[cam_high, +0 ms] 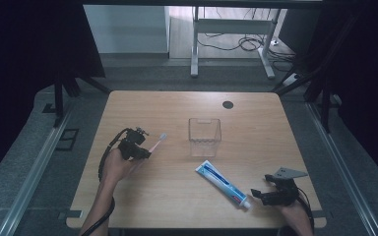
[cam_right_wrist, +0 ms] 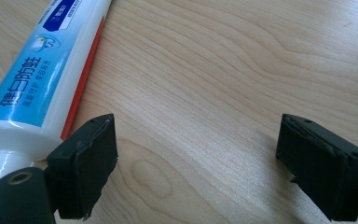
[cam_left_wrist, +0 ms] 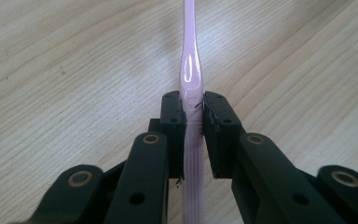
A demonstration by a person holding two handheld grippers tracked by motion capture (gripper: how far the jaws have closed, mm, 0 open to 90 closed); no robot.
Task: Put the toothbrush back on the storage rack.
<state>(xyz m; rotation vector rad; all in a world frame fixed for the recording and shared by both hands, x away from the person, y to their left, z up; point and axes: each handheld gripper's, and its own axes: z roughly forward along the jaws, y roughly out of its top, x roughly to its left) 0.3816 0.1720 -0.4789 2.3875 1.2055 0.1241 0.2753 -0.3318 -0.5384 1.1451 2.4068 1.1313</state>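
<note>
Your right claw (cam_high: 257, 192) stands wide by the worktop's (cam_high: 256, 118) near right corner, just beside the blue-and-white toothpaste tube (cam_high: 222, 183), while your left claw (cam_left_wrist: 194, 122) clamps the slim, glossy pink toothbrush (cam_left_wrist: 189, 70) toward the left edge.

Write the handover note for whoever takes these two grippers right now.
Left gripper: shut on the pink plastic toothbrush, head pointing toward the clear plastic box.
Right gripper: open, holding nothing, beside the cap end of the blue-and-white toothpaste tube.
Box sits mid-table with nothing visible inside; tube lies flat on the wooden table.
Done: toothbrush gripped.
Left, probably: put the toothbrush in the box, then grasp the tube.
</note>
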